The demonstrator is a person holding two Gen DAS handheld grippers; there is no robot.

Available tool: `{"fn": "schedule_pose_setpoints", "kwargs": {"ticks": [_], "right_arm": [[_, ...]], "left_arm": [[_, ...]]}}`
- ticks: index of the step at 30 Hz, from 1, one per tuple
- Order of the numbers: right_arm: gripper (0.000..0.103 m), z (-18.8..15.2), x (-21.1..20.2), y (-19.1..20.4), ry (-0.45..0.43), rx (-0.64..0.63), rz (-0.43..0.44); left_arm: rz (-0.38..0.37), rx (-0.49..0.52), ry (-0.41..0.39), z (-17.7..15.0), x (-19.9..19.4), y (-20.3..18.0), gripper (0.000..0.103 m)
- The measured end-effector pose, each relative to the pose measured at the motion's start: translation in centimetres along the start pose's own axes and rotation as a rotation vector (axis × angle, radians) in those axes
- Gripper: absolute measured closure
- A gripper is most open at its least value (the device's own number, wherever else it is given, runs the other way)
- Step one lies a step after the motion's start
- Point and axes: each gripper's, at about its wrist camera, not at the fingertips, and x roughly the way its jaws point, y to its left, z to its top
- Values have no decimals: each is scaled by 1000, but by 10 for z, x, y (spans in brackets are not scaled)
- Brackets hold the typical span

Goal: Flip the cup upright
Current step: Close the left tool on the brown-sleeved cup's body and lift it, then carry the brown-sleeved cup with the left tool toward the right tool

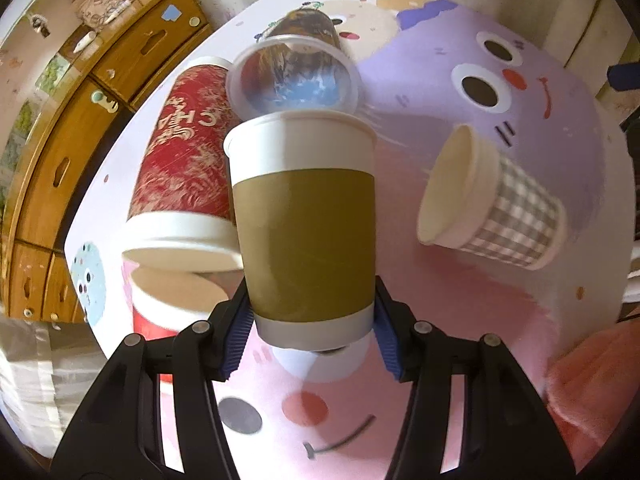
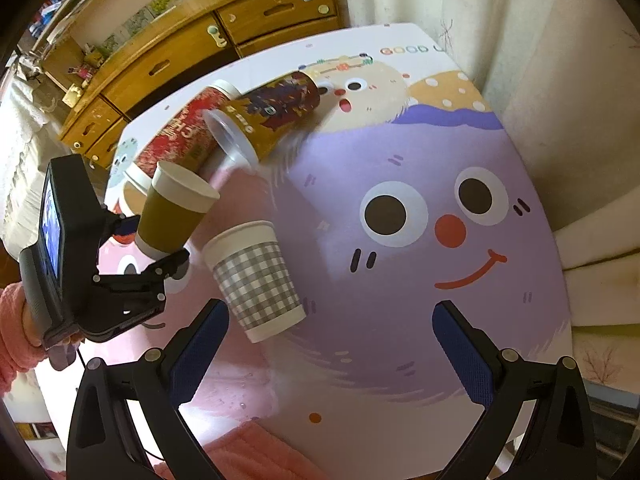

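Observation:
My left gripper (image 1: 311, 316) is shut on a brown-sleeved white paper cup (image 1: 304, 220) near its base and holds it above the table, mouth up and tilted. In the right wrist view the same cup (image 2: 172, 212) sits in the left gripper (image 2: 160, 258) at the left. My right gripper (image 2: 330, 350) is open and empty, low over the table. A grey checked paper cup (image 2: 256, 280) lies on its side just ahead of its left finger; it also shows in the left wrist view (image 1: 496, 200).
A red paper cup (image 1: 180, 176) and a clear plastic cup with a dark printed sleeve (image 1: 296, 72) lie on their sides at the far side of the cartoon-printed table (image 2: 400, 320). A second red cup (image 1: 160, 312) is behind the held cup. A wooden cabinet (image 2: 180, 52) stands beyond.

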Motion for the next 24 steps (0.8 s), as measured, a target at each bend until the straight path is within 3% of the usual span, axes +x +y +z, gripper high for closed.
{"fn": "schedule_pose_setpoints", "kwargs": {"ticks": [6, 16, 24], "right_arm": [[0, -21, -36, -2, -45, 47, 41], [0, -71, -92, -16, -74, 174, 224], [0, -106, -134, -34, -104, 287, 298]], "left_arm": [[14, -62, -30, -24, -54, -10, 52], [-37, -263, -97, -89, -146, -61, 52], [-100, -440, -102, -129, -174, -106, 52]]}}
